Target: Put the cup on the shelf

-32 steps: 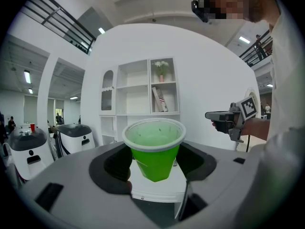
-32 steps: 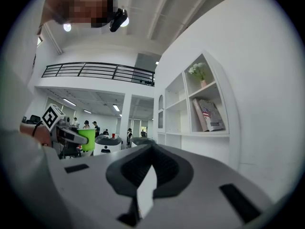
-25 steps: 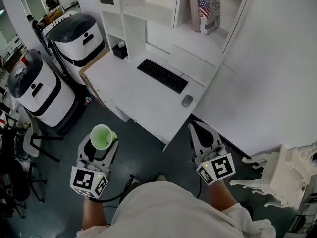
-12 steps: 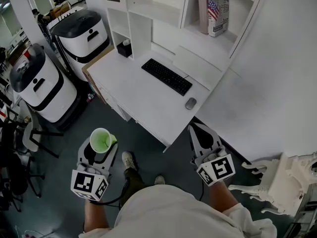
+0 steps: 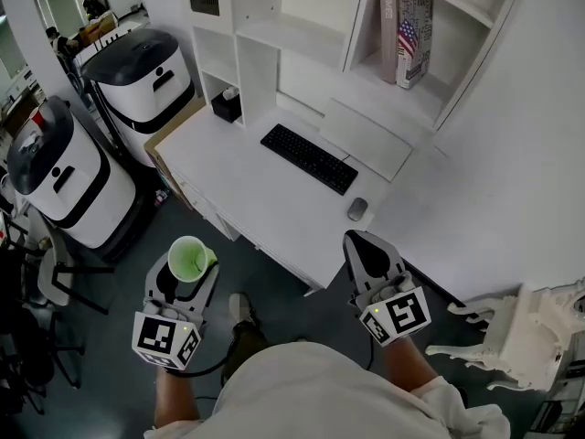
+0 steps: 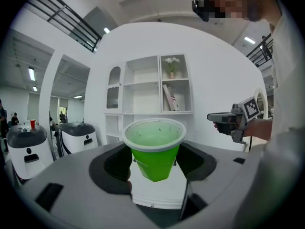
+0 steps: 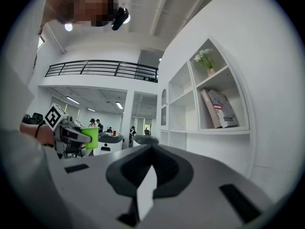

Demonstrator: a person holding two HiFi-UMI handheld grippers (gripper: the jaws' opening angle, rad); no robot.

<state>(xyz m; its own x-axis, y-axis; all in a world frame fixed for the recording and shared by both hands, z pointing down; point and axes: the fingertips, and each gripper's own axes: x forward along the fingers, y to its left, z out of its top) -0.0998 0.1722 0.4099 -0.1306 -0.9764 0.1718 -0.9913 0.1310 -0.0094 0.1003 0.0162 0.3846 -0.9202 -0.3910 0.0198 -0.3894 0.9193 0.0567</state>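
A green plastic cup (image 5: 188, 258) stands upright between the jaws of my left gripper (image 5: 187, 265), which is shut on it, low at the left above the dark floor. In the left gripper view the cup (image 6: 154, 148) fills the middle, held by its sides, with the gripper (image 6: 153, 162) around it. My right gripper (image 5: 360, 245) hangs at the white desk's near edge with its jaws together and nothing in them; in the right gripper view they (image 7: 151, 152) meet at a point. The white shelf unit (image 5: 303, 40) rises behind the desk (image 5: 265, 195).
On the desk lie a black keyboard (image 5: 309, 158) and a mouse (image 5: 356, 209). Books (image 5: 411, 33) lean in a right-hand shelf compartment. Two white, black-topped machines (image 5: 62, 176) stand at the left, an ornate white stand (image 5: 535, 332) at the right.
The desk and shelf have slid slightly down and right in the head view as the person steps closer. Both grippers keep their places and the cup stays held.
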